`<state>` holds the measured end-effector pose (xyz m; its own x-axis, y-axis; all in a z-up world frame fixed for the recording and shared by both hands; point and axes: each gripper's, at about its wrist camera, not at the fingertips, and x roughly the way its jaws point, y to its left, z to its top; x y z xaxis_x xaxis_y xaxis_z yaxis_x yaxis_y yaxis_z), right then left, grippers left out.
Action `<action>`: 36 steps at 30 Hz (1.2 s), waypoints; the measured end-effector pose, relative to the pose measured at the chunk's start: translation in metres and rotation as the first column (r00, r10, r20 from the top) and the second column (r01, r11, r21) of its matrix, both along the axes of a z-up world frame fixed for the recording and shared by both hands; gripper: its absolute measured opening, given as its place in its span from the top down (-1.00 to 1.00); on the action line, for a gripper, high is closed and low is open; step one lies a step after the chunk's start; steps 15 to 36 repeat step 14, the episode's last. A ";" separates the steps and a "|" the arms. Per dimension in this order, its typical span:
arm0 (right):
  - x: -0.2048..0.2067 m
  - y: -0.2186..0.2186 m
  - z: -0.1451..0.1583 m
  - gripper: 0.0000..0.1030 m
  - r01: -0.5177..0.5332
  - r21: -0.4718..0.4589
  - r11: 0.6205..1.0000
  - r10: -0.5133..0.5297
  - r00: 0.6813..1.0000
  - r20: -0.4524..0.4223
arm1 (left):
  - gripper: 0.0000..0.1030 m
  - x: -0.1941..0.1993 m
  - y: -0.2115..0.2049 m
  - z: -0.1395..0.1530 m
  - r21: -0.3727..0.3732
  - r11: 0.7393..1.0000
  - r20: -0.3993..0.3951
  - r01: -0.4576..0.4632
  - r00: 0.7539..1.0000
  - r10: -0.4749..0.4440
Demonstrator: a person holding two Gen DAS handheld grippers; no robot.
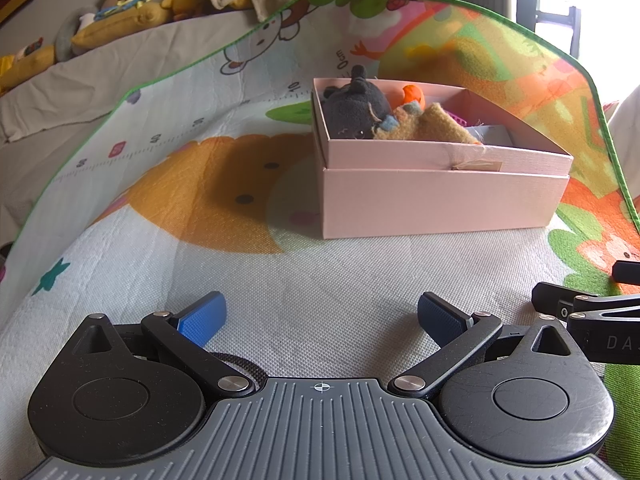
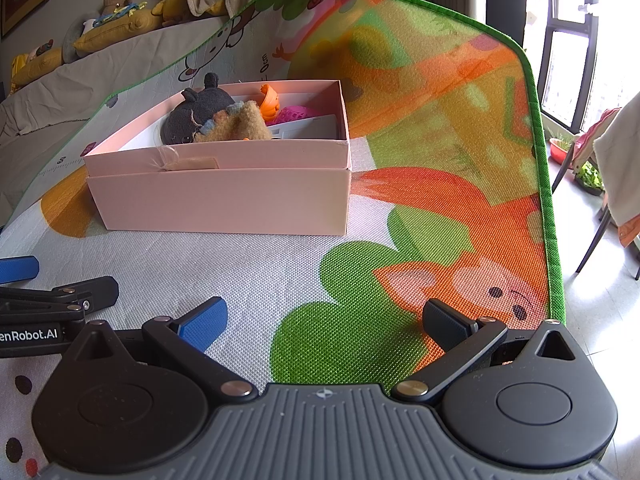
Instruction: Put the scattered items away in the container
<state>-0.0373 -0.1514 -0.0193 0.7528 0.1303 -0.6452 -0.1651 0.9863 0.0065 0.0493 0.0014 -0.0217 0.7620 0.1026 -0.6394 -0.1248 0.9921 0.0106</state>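
Pink box (image 1: 440, 200) of plush toys (image 1: 356, 110) on cartoon play mat (image 1: 200, 240), sofa (image 1: 120, 68) behind.

Both wrist views, low and side by side, share the pink box (image 1: 440, 196).

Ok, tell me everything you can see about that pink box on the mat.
The pink box looks like matte cardboard, rectangular and open-topped, apparently nested in its own lid. A torn, taped patch marks its front rim. It sits flat on the cartoon play mat. Inside are a dark grey plush, a tan plush and orange and pink toys. Neither gripper touches it.
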 end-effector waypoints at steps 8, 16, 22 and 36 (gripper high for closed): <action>0.000 0.000 0.000 -1.00 0.000 0.000 1.000 0.000 1.000 0.000 | -1.00 0.004 0.005 0.003 -0.012 0.999 -0.042 0.048 0.998 -0.048; 0.000 0.000 0.000 -1.00 0.000 0.000 1.000 0.000 1.000 0.000 | -1.00 0.004 0.005 0.003 -0.018 0.999 -0.035 0.040 0.999 -0.040; 0.000 0.000 0.000 -1.00 0.000 0.000 1.000 0.000 1.000 0.000 | -1.00 0.004 0.005 0.003 -0.018 0.999 -0.035 0.040 0.999 -0.040; 0.000 0.000 0.000 -1.00 0.000 0.000 1.000 0.000 1.000 0.000 | -1.00 0.004 0.005 0.003 -0.018 0.999 -0.035 0.040 0.999 -0.040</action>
